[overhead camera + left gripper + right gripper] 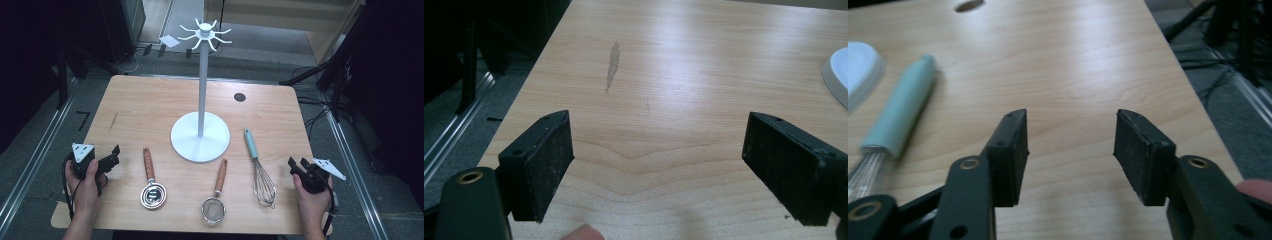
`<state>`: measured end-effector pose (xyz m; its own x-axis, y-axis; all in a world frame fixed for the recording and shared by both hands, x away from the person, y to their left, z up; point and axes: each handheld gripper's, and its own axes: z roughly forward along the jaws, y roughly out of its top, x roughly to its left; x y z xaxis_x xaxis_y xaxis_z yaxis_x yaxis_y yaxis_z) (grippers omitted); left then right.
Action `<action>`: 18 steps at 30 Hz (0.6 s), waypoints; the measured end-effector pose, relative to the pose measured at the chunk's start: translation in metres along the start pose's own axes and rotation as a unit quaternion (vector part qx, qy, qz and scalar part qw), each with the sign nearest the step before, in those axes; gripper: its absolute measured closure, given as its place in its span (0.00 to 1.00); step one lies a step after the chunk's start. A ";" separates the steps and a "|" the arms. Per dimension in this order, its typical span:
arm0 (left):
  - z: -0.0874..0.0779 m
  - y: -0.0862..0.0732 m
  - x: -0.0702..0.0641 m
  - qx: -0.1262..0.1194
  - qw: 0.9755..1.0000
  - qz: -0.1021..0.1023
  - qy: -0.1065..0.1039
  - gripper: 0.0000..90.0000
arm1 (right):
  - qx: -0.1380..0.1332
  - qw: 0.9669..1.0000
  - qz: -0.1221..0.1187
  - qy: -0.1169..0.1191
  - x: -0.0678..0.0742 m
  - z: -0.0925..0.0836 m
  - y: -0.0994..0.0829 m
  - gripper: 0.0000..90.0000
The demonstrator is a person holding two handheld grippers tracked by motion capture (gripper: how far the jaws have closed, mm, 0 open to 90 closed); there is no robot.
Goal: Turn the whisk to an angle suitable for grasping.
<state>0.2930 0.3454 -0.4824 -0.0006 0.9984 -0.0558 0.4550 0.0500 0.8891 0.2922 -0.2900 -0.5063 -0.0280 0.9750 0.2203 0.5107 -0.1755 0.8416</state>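
A white utensil stand (pixel 202 90) with hooks on top rises from a round base (pixel 200 137) at the table's middle. In front of it lie a wooden-handled measuring cup (pixel 151 181), a wooden-handled strainer (pixel 216 197) and a whisk (pixel 259 167) with a pale green handle (pixel 900 107). My left gripper (pixel 116 155) rests at the table's left edge, open, with bare wood between its pads (pixel 549 165). My right gripper (pixel 296 165) sits at the right edge, open and empty, just right of the whisk.
The wooden table (pixel 150 107) has a dark round hole (pixel 240 97) at the back right and a grey smear (pixel 612 65) on the left. Dark stands and cables stand around the table. The stand's base edge (pixel 836 75) shows at the right of the left gripper view.
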 end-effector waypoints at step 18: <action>0.001 0.000 -0.002 0.001 1.000 0.005 -0.005 0.15 | 0.067 0.994 -0.059 0.058 0.039 -0.016 0.037 0.64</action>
<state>0.2938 0.3438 -0.4825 0.0132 0.9986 -0.0510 0.4575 0.0393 0.8883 0.2961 -0.2605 -0.4584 -0.1900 0.9639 0.1865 0.6081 -0.0336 0.7932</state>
